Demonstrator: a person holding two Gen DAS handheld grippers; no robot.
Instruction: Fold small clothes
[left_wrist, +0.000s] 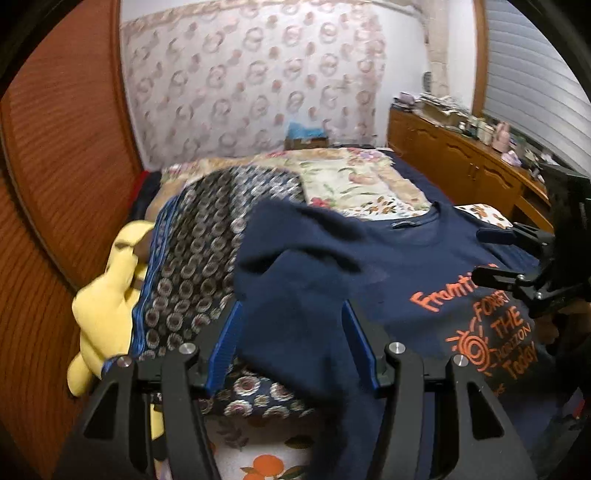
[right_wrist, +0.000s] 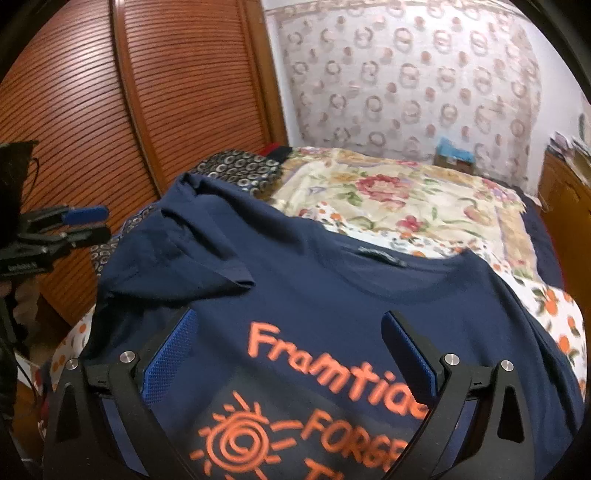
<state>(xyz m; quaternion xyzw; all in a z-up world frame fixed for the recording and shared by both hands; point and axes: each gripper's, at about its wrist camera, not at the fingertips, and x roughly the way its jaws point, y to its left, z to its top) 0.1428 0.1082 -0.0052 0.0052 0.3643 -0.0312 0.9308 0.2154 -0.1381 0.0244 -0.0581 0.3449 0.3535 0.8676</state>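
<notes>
A navy T-shirt (right_wrist: 314, 295) with orange lettering lies face up on the bed, collar toward the far wall. Its left sleeve is rumpled and folded inward. In the left wrist view the shirt (left_wrist: 369, 266) fills the middle. My left gripper (left_wrist: 291, 317) is open, its blue pads either side of the rumpled sleeve fabric, which hangs between them. It also shows in the right wrist view (right_wrist: 86, 223) at the far left. My right gripper (right_wrist: 288, 332) is open and empty above the shirt's chest print. It shows in the left wrist view (left_wrist: 487, 254) at the right edge.
A floral quilt (right_wrist: 406, 199) covers the bed. A dark ring-patterned cloth (left_wrist: 199, 258) and a yellow garment (left_wrist: 107, 302) lie at the bed's left side. Slatted wooden wardrobe doors (right_wrist: 110, 110) stand to the left. A cluttered wooden dresser (left_wrist: 461, 155) runs along the right.
</notes>
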